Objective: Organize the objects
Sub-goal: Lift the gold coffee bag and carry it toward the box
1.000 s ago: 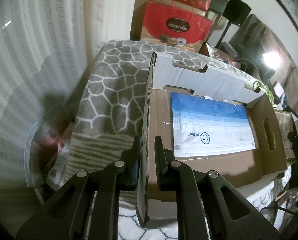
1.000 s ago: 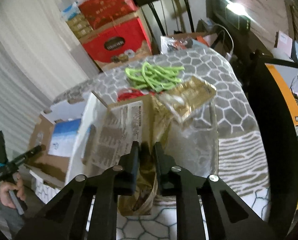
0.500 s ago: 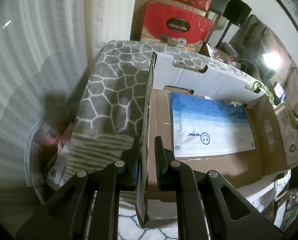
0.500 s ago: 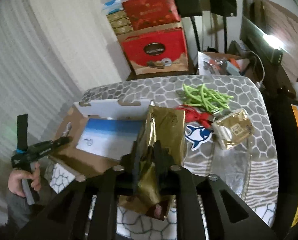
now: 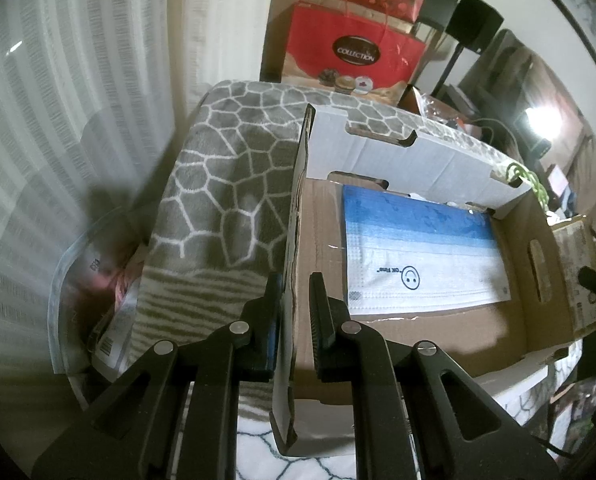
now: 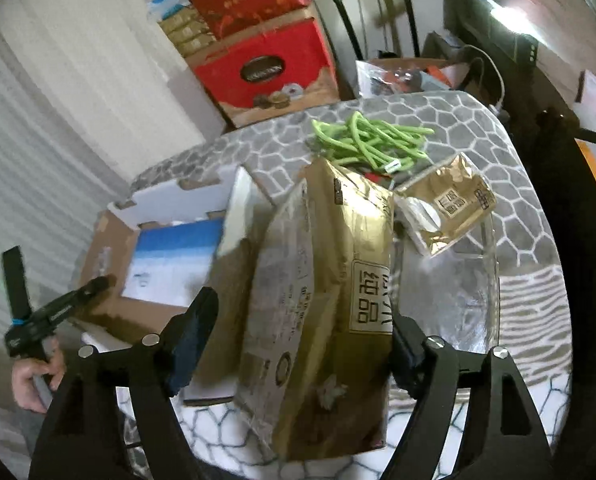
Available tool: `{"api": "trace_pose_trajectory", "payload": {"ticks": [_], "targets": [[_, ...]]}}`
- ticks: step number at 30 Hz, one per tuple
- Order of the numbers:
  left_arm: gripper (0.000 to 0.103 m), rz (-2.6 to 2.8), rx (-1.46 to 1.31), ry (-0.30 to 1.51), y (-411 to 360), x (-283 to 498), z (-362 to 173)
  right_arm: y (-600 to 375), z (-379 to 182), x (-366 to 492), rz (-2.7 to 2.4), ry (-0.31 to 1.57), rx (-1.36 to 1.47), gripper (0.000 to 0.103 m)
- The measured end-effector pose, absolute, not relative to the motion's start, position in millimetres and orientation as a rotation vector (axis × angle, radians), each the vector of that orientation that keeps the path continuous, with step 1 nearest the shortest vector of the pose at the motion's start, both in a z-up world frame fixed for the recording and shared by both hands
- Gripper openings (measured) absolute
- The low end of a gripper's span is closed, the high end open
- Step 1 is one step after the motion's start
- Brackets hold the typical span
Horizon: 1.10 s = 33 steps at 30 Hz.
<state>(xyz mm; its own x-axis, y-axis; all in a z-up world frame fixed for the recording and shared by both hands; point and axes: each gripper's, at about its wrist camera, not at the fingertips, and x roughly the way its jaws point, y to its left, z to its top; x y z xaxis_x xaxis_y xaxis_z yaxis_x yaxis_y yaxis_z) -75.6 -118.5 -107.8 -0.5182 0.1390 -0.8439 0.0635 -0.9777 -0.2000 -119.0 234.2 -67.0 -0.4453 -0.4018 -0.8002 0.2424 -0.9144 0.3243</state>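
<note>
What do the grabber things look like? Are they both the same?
Yes. Each tool, left and right, is black plastic with two fingers, silver screws on the joints and blue pads inside the tips. The left one's handle has a blue band.

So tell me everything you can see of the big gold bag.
The gold bag is a tall, shiny foil pouch, creased, with printed label panels and dark characters. It stands tilted between the right gripper's open jaws, which have just been opening; the pads look clear of it. Its left side leans against the box wall.
</note>
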Motion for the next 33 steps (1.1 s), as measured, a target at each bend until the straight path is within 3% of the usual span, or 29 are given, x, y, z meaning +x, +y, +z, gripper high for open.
{"api": "trace_pose_trajectory", "payload": {"ticks": [1, 2, 4, 8, 13, 14, 16, 20, 33], "targets": [[0.011, 2.681, -1.52, -0.32, -119, -75, -108, 234, -68, -119, -2.382, -0.215, 1.379, 0.044], [0.011, 2.682, -1.52, -0.32, -118, -76, -108, 234, -68, -121, -2.382, -0.214, 1.379, 0.037], [0.011, 2.683, -1.52, -0.319, -118, -75, -108, 235, -69, -122, -2.357, -0.239, 1.384, 0.033], [0.011, 2.682, -1.519, -0.32, -119, -76, -108, 229, -62, -117, -2.326, -0.199, 1.36, 0.037], [0.011, 2.682, -1.521, -0.321, -118, -76, -108, 228, -55, -110, -2.301, -0.201, 1.306, 0.067], [0.011, 2.683, -1.521, -0.318, -118, -75, -108, 228, -57, -112, -2.313, -0.197, 1.322, 0.067], [0.011, 2.682, -1.519, -0.318, -119, -76, -108, 229, -66, -118, -2.271, -0.239, 1.369, 0.044], [0.011, 2.682, -1.52, -0.321, -118, -76, -107, 228, -69, -120, -2.294, -0.219, 1.379, 0.026], [0.011, 2.68, -1.521, -0.325, -121, -76, -108, 201, -1, -108, -2.476, 0.012, 1.086, 0.024]]}}
